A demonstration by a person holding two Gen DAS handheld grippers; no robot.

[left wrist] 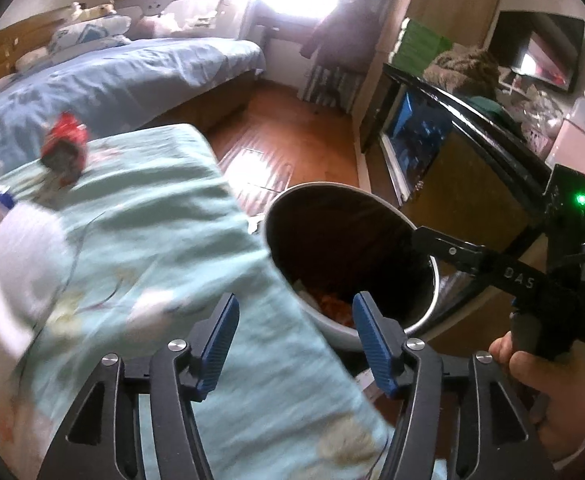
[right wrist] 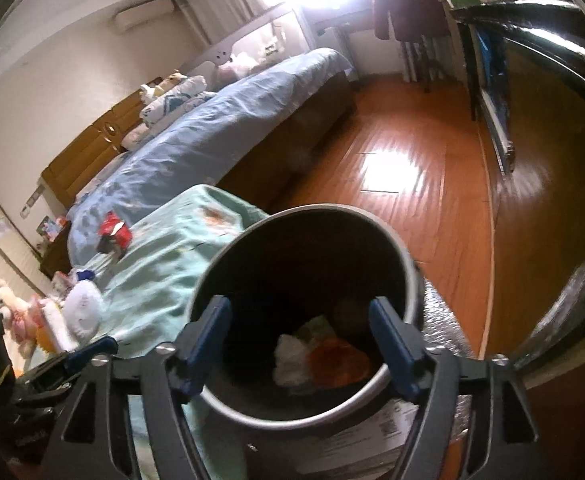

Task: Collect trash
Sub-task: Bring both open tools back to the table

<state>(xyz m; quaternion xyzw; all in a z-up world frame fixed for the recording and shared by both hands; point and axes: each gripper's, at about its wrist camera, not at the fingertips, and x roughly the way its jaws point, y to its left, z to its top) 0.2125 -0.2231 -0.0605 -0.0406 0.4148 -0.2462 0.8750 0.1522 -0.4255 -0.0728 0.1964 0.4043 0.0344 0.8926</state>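
Right gripper hanging over bin, jaws apart, nothing held. Left gripper likewise spread, empty. Red wrapper lying on teal cloth. Next: approaching low, pinching wrapper's crumpled middle.

Item one on my feeds is a desk draped in a pale green floral cloth; on the cloth I count a crumpled red wrapper toward the far side and a white rounded object nearer me, too blurred to identify. Item two is the wooden floor, carrying a grey trash bin just beside the desk, with white and orange scraps lying in its bottom. Item three is a bed beyond the desk, under a blue cover with pillows at its head.
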